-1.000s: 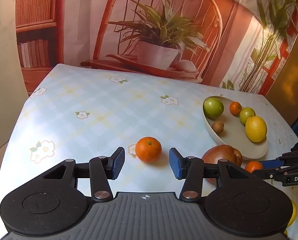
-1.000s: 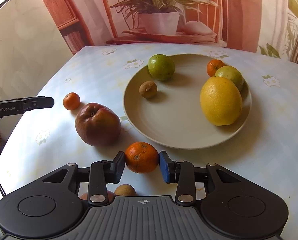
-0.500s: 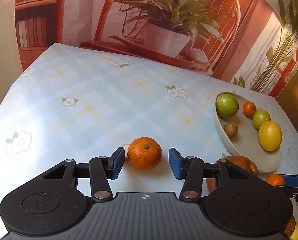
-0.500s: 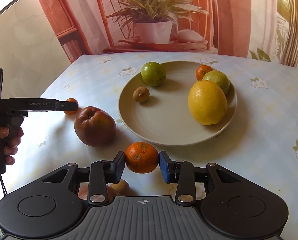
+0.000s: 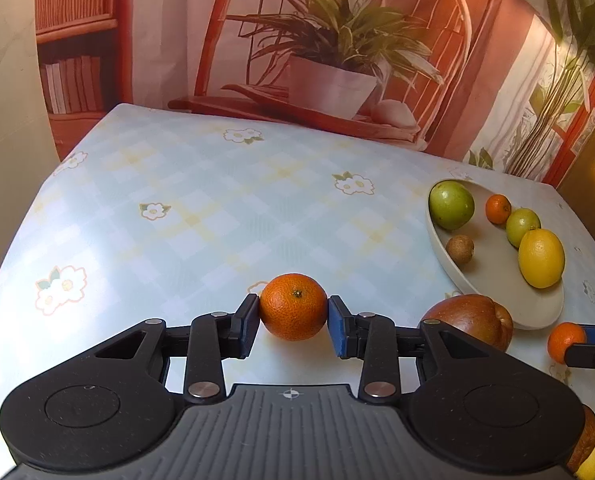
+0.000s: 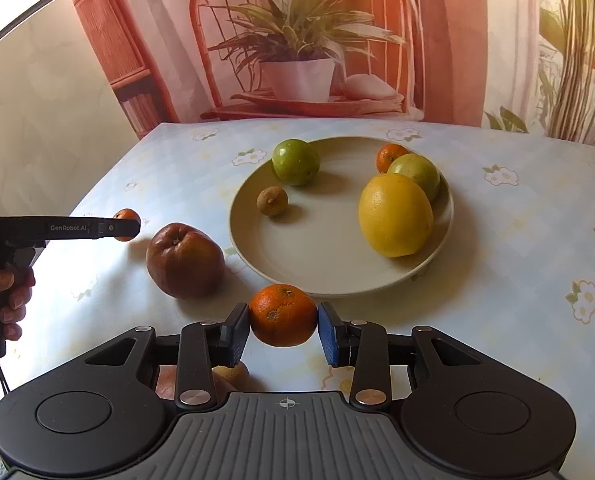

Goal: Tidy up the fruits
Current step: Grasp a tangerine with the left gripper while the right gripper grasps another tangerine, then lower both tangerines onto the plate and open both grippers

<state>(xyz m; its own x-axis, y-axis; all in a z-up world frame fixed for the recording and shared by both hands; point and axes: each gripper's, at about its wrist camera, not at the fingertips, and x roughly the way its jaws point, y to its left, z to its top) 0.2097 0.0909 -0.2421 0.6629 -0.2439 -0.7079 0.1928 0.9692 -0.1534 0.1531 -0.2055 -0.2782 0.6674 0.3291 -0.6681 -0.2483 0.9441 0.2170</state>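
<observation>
My left gripper (image 5: pixel 293 326) is shut on a tangerine (image 5: pixel 293 306) on the tablecloth; it also shows in the right wrist view (image 6: pixel 124 222), left of the red apple (image 6: pixel 184 261). My right gripper (image 6: pixel 283 330) is shut on another tangerine (image 6: pixel 283 314) in front of the beige plate (image 6: pixel 317 264). The plate holds a green apple (image 6: pixel 296 161), a small brown fruit (image 6: pixel 272 201), a yellow citrus (image 6: pixel 395 214), a green fruit (image 6: pixel 415 170) and a small tangerine (image 6: pixel 389 157). In the left wrist view the plate (image 5: pixel 497 280) is at the right.
The table (image 5: pixel 217 208) has a light checked cloth with flowers. A printed backdrop (image 5: pixel 329 60) stands behind its far edge. More fruit (image 6: pixel 229 372) lies partly hidden under my right gripper. A brown and a yellow fruit (image 5: pixel 589 446) show at the left wrist view's bottom right.
My left gripper moved forward around the tangerine and closed on it. My right gripper kept its hold on its tangerine and drew back and up a little from the plate.
</observation>
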